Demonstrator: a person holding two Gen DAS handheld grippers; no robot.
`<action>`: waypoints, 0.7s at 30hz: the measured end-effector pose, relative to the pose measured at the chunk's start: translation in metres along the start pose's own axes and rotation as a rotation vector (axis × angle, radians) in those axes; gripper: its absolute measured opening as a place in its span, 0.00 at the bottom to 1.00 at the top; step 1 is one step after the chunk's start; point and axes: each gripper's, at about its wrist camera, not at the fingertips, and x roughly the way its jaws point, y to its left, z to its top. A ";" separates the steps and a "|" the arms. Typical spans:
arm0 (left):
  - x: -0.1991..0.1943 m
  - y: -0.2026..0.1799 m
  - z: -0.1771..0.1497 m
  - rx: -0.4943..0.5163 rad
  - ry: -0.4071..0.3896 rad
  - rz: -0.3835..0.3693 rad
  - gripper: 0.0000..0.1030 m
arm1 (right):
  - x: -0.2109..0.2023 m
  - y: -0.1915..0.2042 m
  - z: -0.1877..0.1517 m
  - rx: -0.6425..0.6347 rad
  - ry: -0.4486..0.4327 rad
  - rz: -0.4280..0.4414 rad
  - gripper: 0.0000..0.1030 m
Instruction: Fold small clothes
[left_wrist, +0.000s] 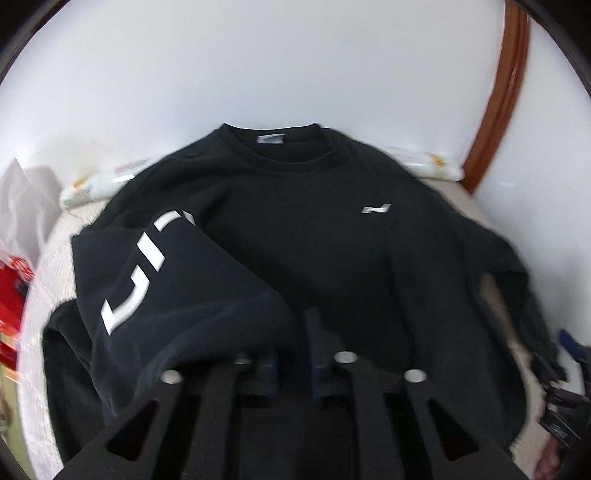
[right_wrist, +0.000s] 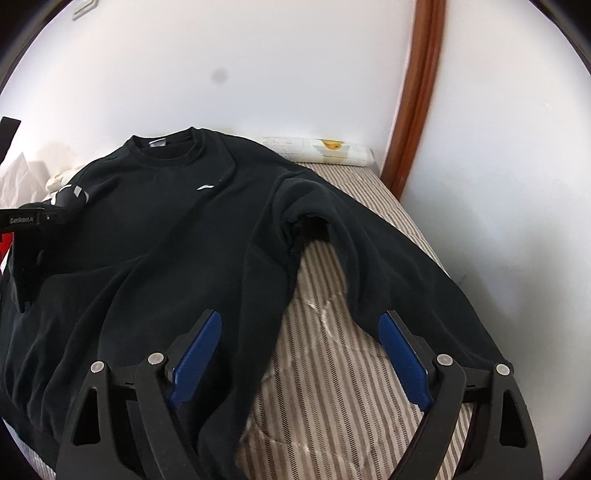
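Black sweatshirt (right_wrist: 177, 236) lies front-up on the striped bed (right_wrist: 332, 369), left sleeve (left_wrist: 159, 280) folded in. Soft, floppy, fairly thick: pinch the right cuff. Left gripper (left_wrist: 291, 347) barely parted, holding nothing; right gripper (right_wrist: 299, 354) wide open, empty.

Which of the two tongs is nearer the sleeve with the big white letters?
Left. The left tongs sit right beside the folded-over lettered sleeve, which drapes over one finger. The right tongs hang open at the other, plain sleeve, across the sweatshirt.
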 end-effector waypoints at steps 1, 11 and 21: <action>-0.010 0.003 -0.005 -0.013 -0.006 -0.044 0.34 | -0.002 0.006 0.003 -0.013 -0.011 0.007 0.84; -0.092 0.076 -0.068 -0.077 -0.126 0.023 0.67 | -0.017 0.087 0.039 -0.120 -0.060 0.141 0.84; -0.082 0.185 -0.141 -0.253 0.014 0.201 0.67 | -0.005 0.214 0.042 -0.368 -0.071 0.282 0.77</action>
